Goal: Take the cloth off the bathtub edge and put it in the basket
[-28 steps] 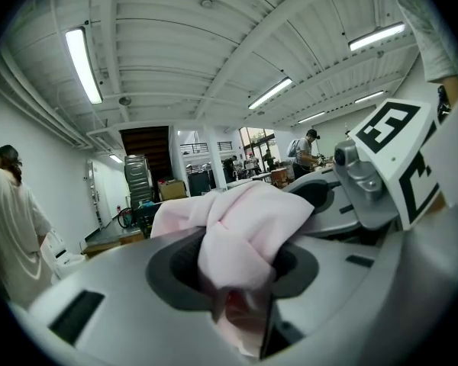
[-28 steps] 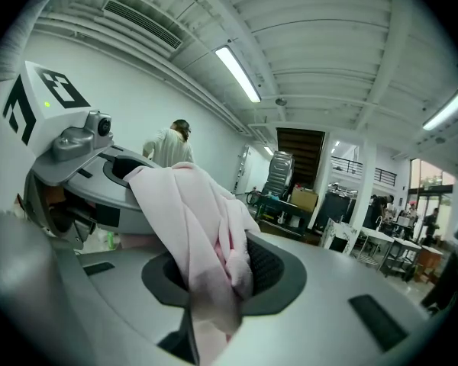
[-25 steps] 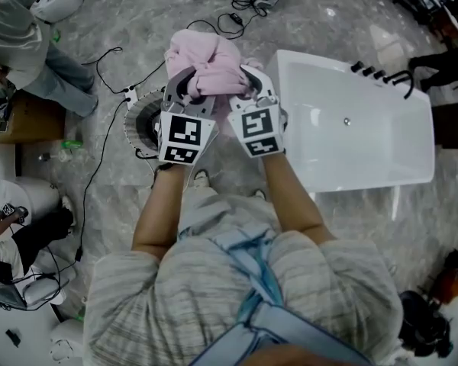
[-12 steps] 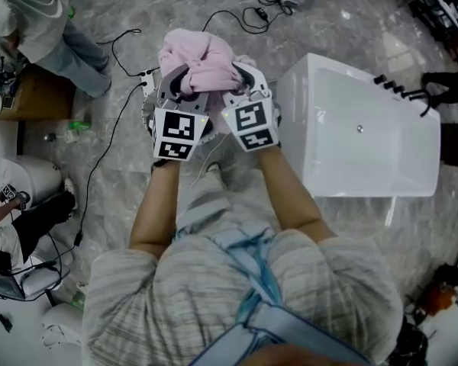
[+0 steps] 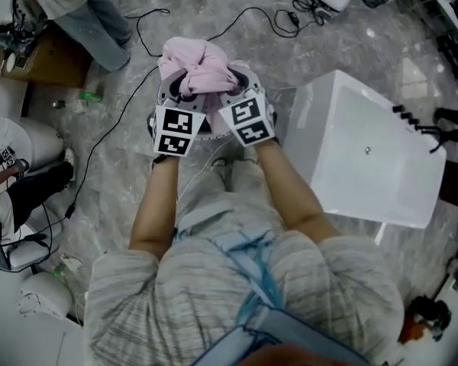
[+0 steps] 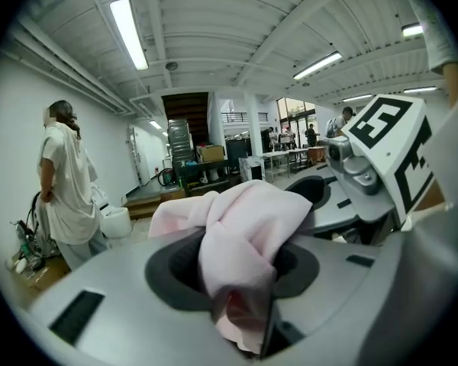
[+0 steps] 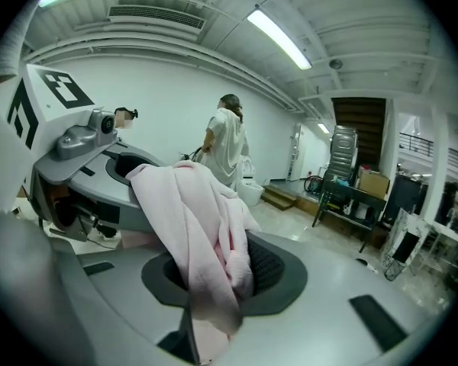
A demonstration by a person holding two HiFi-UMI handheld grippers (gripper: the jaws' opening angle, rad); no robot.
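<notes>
Currently: carrying step. Cloth, pink and bunched, upper centre, clear of bathtub. Left gripper and right gripper: jaws nearly closed, each pinching cloth. Basket seemingly directly beneath, mostly hidden. Next: lower, release both.

Left tool, right tool side-by-side, clamped on cloth.

Bright, even light comes from ceiling strip lights, upper left in both gripper views. Those views bulge, with black corners; the cloth nearest the lens is soft. The glossy floor shows pale glare; shadows are faint.
</notes>
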